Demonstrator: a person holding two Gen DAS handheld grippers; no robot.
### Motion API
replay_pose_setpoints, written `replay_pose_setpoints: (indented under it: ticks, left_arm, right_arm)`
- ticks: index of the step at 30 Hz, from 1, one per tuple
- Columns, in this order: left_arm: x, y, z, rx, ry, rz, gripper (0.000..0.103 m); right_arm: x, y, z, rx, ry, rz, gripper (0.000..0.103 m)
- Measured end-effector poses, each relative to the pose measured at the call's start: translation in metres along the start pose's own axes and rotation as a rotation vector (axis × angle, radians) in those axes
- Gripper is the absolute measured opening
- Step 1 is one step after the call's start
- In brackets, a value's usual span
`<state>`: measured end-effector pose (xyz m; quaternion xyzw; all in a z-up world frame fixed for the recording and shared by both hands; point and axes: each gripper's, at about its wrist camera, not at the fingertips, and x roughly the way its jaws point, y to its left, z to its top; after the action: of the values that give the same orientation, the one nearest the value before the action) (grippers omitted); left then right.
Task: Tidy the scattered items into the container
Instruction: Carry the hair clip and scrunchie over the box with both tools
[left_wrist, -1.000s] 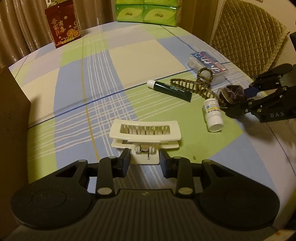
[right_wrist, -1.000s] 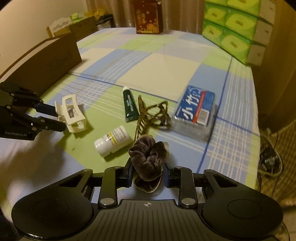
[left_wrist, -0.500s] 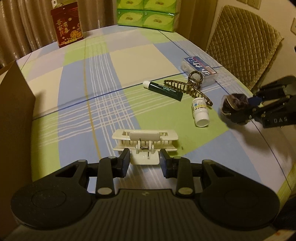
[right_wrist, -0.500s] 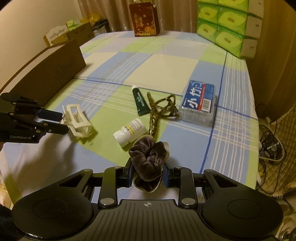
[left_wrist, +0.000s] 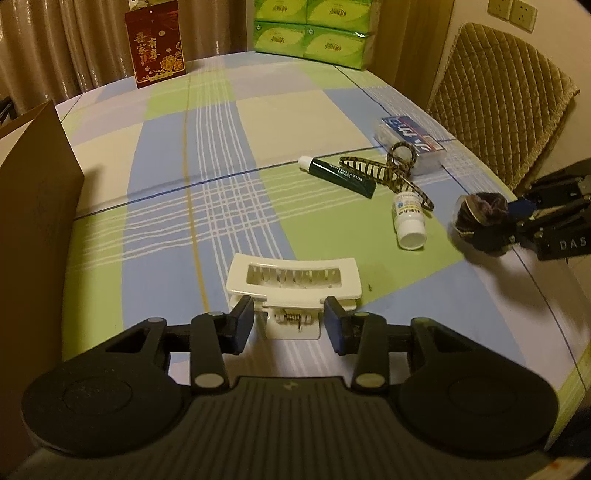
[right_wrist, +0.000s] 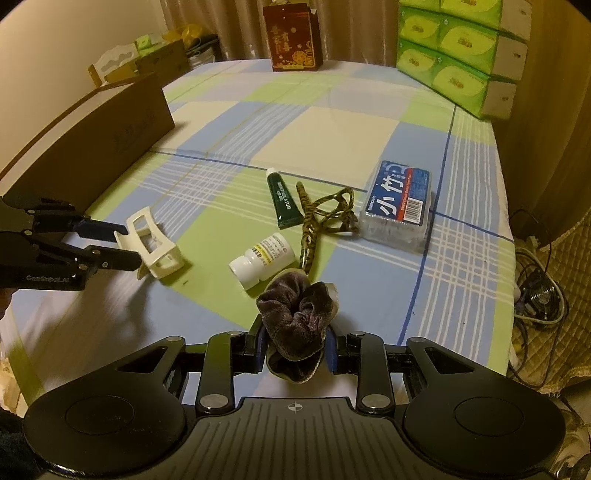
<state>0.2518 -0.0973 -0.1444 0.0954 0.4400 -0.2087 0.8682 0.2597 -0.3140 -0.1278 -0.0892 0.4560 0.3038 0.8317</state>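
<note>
My left gripper (left_wrist: 290, 321) is shut on the handle of a cream hair claw clip (left_wrist: 293, 282), held just above the cloth; it also shows in the right wrist view (right_wrist: 151, 247). My right gripper (right_wrist: 295, 347) is shut on a dark brown velvet scrunchie (right_wrist: 299, 314), seen in the left wrist view (left_wrist: 480, 210) lifted at the right. A cardboard box (right_wrist: 88, 147) stands at the left; its wall (left_wrist: 33, 206) is beside my left gripper. A green tube (right_wrist: 282, 201), a white pill bottle (right_wrist: 264, 258), a leopard-print clip (right_wrist: 314, 221) and a clear toothpick box (right_wrist: 399, 205) lie on the table.
The table has a checked blue, green and cream cloth (right_wrist: 325, 125). A red gift box (right_wrist: 293, 37) and stacked green tissue packs (right_wrist: 458, 55) stand at the far edge. A quilted chair (left_wrist: 495, 99) stands beyond the table. Cables (right_wrist: 535, 280) lie on the floor.
Both grippers have risen and pulled back, so the table looks further away. The claw clip and the scrunchie stayed in the jaws.
</note>
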Motion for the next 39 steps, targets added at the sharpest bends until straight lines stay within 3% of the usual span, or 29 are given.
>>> replay_pose_setpoints:
  ticks: [1,2,13,24,33,39]
  left_arm:
    - [0.001,-0.001,0.000,0.005,0.001,0.001,0.036]
    - [0.002,-0.001,0.000,0.013,0.005,-0.001,0.029]
    - [-0.014,-0.006,0.007,0.088,-0.017,0.016,0.029]
    - [-0.066,0.006,0.018,0.062,-0.077,0.003,0.029]
    - [-0.124,0.027,0.016,0.016,-0.134,0.017,0.029]
    - [-0.160,0.056,0.004,-0.034,-0.169,0.059,0.029]
  right_arm:
    - [0.000,0.000,0.000,-0.001,0.000,-0.001,0.028]
    - [-0.001,0.001,0.000,-0.001,-0.001,-0.001,0.028]
    - [-0.008,0.008,0.003,-0.011,-0.014,0.000,0.028]
    - [-0.023,0.029,0.025,-0.032,0.008,0.046,0.028]
    - [-0.042,0.076,0.052,-0.092,-0.018,0.142,0.028]
    - [-0.038,0.132,0.070,-0.160,-0.044,0.236,0.028]
